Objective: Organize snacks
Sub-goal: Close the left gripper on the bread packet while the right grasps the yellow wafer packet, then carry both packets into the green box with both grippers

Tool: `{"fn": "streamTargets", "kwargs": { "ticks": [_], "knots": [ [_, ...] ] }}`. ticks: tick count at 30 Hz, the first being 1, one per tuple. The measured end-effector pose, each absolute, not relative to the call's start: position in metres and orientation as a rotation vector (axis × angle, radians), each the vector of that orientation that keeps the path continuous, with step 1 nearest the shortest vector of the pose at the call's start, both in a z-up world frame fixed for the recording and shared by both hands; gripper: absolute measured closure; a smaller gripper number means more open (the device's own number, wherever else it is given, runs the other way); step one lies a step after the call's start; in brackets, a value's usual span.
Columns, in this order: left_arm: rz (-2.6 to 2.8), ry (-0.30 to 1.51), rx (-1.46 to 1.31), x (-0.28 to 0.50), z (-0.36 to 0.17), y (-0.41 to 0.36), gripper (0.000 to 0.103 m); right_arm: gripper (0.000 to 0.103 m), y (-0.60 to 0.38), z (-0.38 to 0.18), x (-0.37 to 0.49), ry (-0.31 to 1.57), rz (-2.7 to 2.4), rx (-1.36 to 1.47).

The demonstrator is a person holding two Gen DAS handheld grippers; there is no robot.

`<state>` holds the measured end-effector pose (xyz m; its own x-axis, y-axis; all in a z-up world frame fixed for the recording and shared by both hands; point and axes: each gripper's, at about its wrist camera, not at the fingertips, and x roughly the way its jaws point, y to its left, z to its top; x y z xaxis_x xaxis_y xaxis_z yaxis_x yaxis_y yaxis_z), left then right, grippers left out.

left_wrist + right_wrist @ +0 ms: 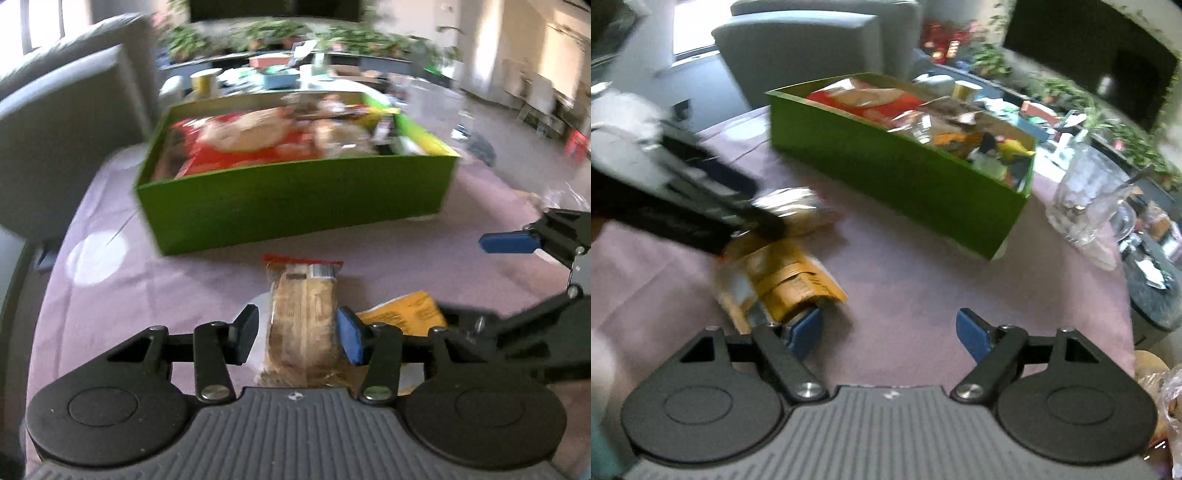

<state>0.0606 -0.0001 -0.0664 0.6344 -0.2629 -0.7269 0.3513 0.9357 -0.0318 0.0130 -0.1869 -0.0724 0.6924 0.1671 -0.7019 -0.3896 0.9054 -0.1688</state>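
Between the left gripper's (295,334) pads lay a brown snack packet (303,325) of glossy, crinkled film, its far seal silvery; just right of it, and beside the right gripper's (892,332) left pad, the yellow packet (786,284) looked like shiny creased foil; ahead of both, the green box (295,199) looked like smooth matt card; the cloth (923,280) beneath was matt mauve fabric; right of the box, a glass cup (1086,192) looked clear and glossy.
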Motion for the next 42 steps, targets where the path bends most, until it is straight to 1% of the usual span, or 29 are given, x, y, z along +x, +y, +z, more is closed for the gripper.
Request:
{"fn": "streamTargets", "kwargs": {
  "ticks": [2,3,5,6,7,10,12,13,14,15,16,19,24,31,36,38,42],
  "knots": [
    [-0.327,0.818,0.076,0.059,-0.067,0.01,0.059,0.023,-0.186,-0.073,0.023,0.729,0.275,-0.292],
    [-0.32,0.818,0.054,0.057,-0.066,0.014,0.057,0.023,-0.187,-0.072,0.028,0.735,0.26,-0.264],
    [-0.319,0.813,0.031,0.054,-0.065,0.017,0.051,0.023,-0.191,-0.07,0.034,0.751,0.244,-0.197],
    [-0.325,0.807,0.035,0.053,-0.065,0.016,0.045,0.023,-0.194,-0.069,0.033,0.757,0.24,-0.164],
    [-0.335,0.799,0.054,0.053,-0.066,0.013,0.043,0.023,-0.197,-0.068,0.032,0.764,0.236,-0.134],
    [-0.328,0.791,0.104,0.058,-0.07,0.003,0.043,0.023,-0.204,-0.06,0.022,0.777,0.255,-0.041],
    [-0.332,0.797,0.105,0.065,-0.073,0.0,0.045,0.023,-0.201,-0.055,0.013,0.769,0.289,-0.019],
    [-0.33,0.802,0.099,0.067,-0.075,0.001,0.056,0.023,-0.198,-0.053,0.009,0.766,0.307,-0.02],
    [-0.327,0.802,0.093,0.069,-0.077,0.002,0.059,0.023,-0.194,-0.051,0.005,0.763,0.323,-0.025],
    [-0.322,0.797,0.092,0.069,-0.077,0.004,0.067,0.023,-0.189,-0.05,0.002,0.759,0.339,-0.033],
    [-0.319,0.801,0.082,0.069,-0.076,0.007,0.067,0.023,-0.185,-0.049,0.001,0.759,0.352,-0.039],
    [-0.312,0.8,0.02,0.064,-0.07,0.022,0.068,0.023,-0.172,-0.053,0.003,0.783,0.387,-0.046],
    [-0.262,0.735,-0.003,0.053,-0.055,0.04,0.068,0.023,-0.153,-0.062,0.012,0.836,0.392,-0.026],
    [-0.234,0.704,-0.035,0.052,-0.046,0.05,0.068,0.023,-0.133,-0.067,0.02,0.871,0.333,-0.05],
    [-0.241,0.703,-0.037,0.056,-0.047,0.047,0.068,0.023,-0.132,-0.066,0.019,0.832,0.287,-0.101],
    [-0.245,0.698,-0.038,0.055,-0.045,0.046,0.068,0.023,-0.138,-0.064,0.021,0.842,0.309,-0.078],
    [-0.258,0.673,-0.043,0.054,-0.036,0.044,0.068,0.023,-0.149,-0.054,0.021,0.797,0.335,-0.044]
  ]
}}
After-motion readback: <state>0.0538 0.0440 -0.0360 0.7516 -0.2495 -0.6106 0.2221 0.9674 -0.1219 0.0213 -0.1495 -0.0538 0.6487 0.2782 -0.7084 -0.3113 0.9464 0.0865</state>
